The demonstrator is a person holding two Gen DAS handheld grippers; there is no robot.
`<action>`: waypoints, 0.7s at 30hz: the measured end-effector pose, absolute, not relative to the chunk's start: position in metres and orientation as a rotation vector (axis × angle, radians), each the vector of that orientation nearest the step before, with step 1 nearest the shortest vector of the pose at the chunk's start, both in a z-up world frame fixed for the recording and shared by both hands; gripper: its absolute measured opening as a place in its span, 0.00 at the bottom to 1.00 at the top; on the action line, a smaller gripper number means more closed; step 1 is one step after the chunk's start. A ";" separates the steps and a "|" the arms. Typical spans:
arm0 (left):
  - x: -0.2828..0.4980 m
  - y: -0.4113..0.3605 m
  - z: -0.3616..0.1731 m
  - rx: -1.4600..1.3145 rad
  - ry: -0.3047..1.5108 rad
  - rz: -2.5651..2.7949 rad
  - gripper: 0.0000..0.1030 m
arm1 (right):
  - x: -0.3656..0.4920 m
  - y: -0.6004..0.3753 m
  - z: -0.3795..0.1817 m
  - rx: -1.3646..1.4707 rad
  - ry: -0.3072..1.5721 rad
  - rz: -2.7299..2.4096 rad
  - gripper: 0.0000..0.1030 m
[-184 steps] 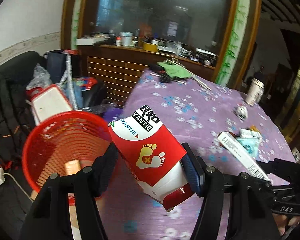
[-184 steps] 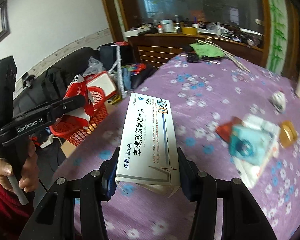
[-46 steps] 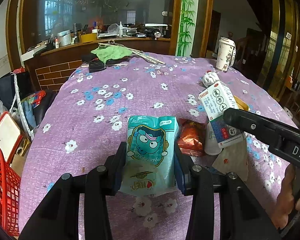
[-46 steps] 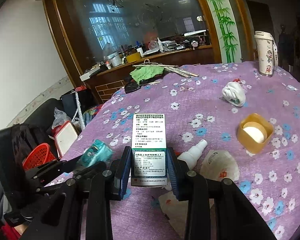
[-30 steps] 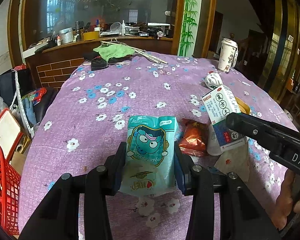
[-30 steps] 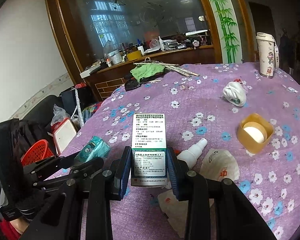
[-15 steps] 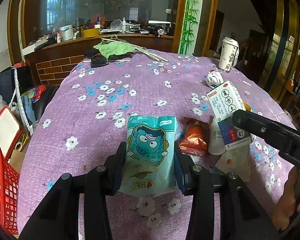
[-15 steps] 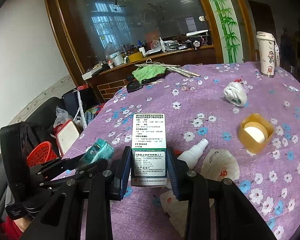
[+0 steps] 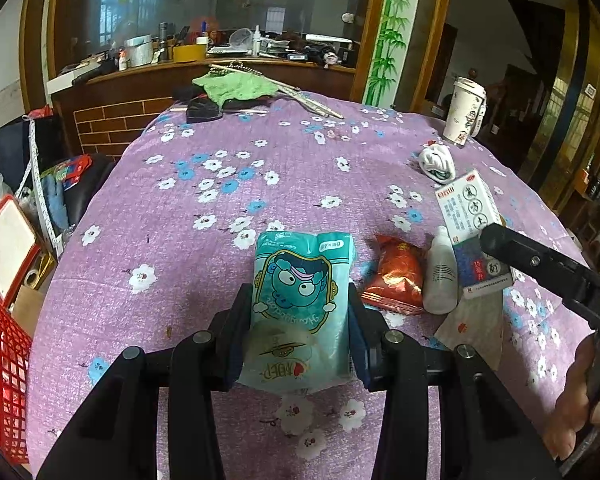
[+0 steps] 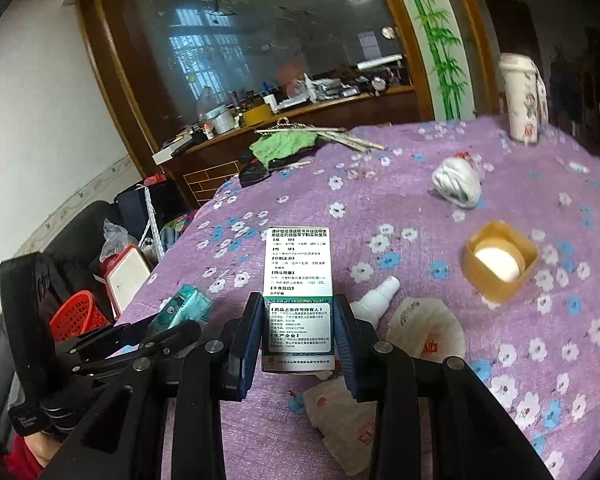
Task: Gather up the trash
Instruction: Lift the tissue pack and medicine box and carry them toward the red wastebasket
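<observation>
At the far left, beside the left edge of the purple flowered table [image 9: 228, 168], stands the red plastic mesh basket [image 9: 0, 368]. Since a moment ago both packs have risen a little off the cloth, so the carry to the basket can begin. The left gripper [image 9: 298, 320] is clenched on the teal cartoon tissue pack [image 9: 300, 300]. The right gripper [image 10: 298, 328] grasps the white and green medicine box [image 10: 298, 284] above the near edge.

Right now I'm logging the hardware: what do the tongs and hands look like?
Both tongs, left and right, are matte black with silver screws and blue pads. The right one's arm carries white letters. A bare hand grips it; a red sleeve shows at the left.
</observation>
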State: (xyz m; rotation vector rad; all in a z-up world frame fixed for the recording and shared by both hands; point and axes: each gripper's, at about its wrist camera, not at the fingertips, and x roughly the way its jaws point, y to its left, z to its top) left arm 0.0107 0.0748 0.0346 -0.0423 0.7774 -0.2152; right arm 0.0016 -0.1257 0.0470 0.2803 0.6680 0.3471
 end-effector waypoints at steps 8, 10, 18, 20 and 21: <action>-0.006 0.072 0.054 0.002 0.767 -0.183 0.41 | -0.021 -0.125 0.060 0.291 0.687 0.359 0.36; -0.014 0.074 0.060 0.001 0.761 -0.184 0.41 | -0.029 -0.125 0.067 0.294 0.678 0.373 0.36; -0.043 0.079 0.078 0.003 0.725 -0.174 0.41 | -0.057 -0.113 0.083 0.271 0.646 0.397 0.36; -0.048 0.081 0.082 0.004 0.714 -0.172 0.41 | -0.061 -0.111 0.084 0.270 0.646 0.397 0.36; -0.051 0.081 0.084 0.004 0.707 -0.171 0.41 | -0.064 -0.110 0.084 0.269 0.647 0.399 0.36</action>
